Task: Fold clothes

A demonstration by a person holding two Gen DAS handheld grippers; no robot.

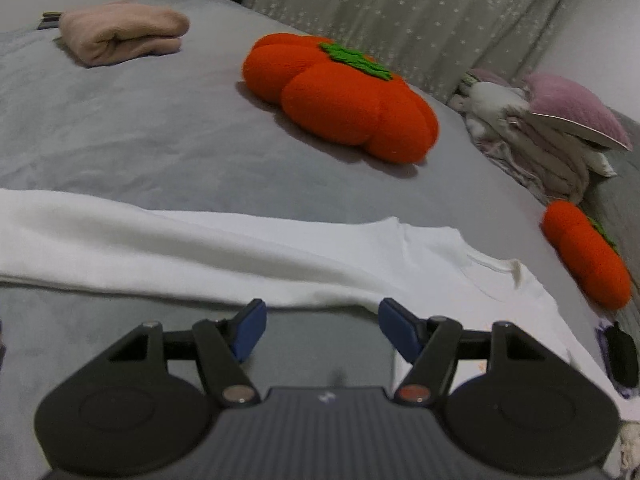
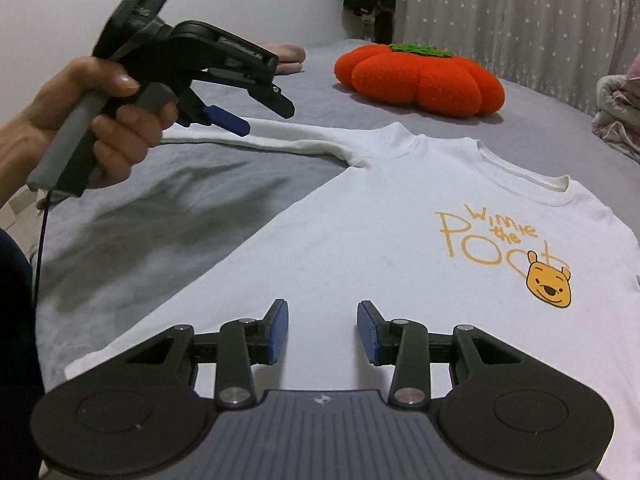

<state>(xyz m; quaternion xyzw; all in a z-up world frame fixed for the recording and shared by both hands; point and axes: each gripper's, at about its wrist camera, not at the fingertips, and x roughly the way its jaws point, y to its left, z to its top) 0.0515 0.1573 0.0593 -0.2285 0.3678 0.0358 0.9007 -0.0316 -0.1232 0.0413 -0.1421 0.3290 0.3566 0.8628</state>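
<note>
A white T-shirt (image 2: 360, 232) with a yellow bear print lies flat on the grey bed (image 2: 132, 208), filling the centre and right of the right wrist view, one sleeve stretched toward the upper left. The right tool (image 2: 322, 332) hovers over its lower part, jaws partly apart, holding nothing. The left tool (image 1: 322, 330), gripped by a hand (image 2: 80, 120), stands open and empty above the sleeve. An orange pumpkin cushion (image 2: 420, 76) sits beyond.
</note>
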